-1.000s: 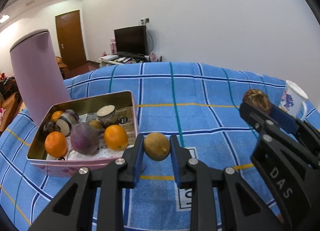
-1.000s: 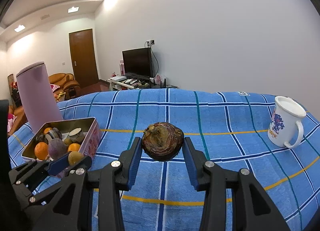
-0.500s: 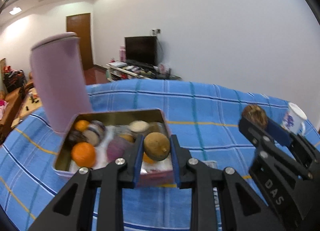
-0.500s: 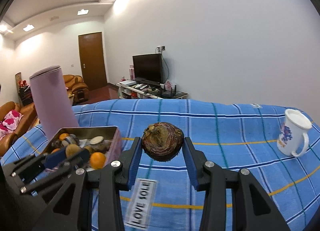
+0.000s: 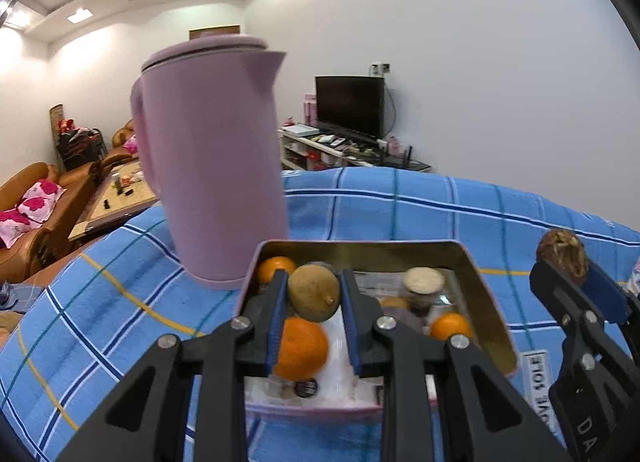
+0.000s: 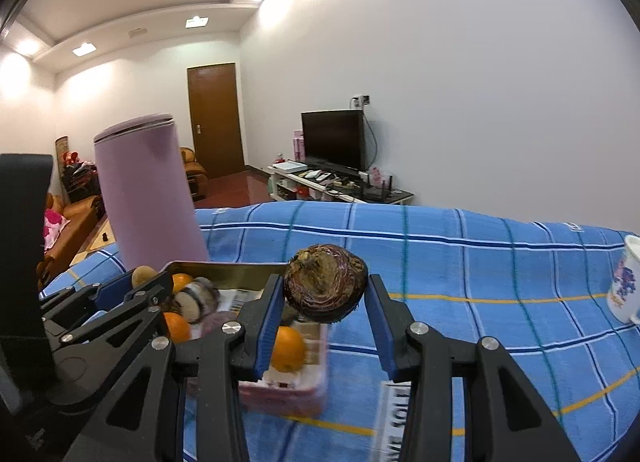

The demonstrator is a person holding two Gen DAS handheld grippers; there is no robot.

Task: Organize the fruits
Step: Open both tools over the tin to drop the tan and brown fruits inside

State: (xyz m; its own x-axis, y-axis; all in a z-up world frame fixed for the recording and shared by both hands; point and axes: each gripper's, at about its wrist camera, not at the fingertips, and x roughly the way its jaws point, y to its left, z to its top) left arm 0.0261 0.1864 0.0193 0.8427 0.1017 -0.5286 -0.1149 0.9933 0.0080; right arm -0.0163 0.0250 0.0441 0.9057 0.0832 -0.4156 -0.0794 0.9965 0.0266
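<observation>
Tin (image 5: 486,294) sits on blue plaid cloth (image 5: 400,206), just beside pink jug (image 5: 212,158); oranges (image 5: 300,348) and other fruit inside. Left gripper (image 5: 313,302) clamped on tan fruit (image 5: 314,292), held above tin. Right gripper (image 6: 320,302) clamped on dark brown fruit (image 6: 325,282), over tin's right edge. Mug (image 6: 626,282) far right on cloth.

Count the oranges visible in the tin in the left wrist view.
3: one orange between the left gripper's fingers, one at the tin's far left corner, one right. Others may be hidden.
</observation>
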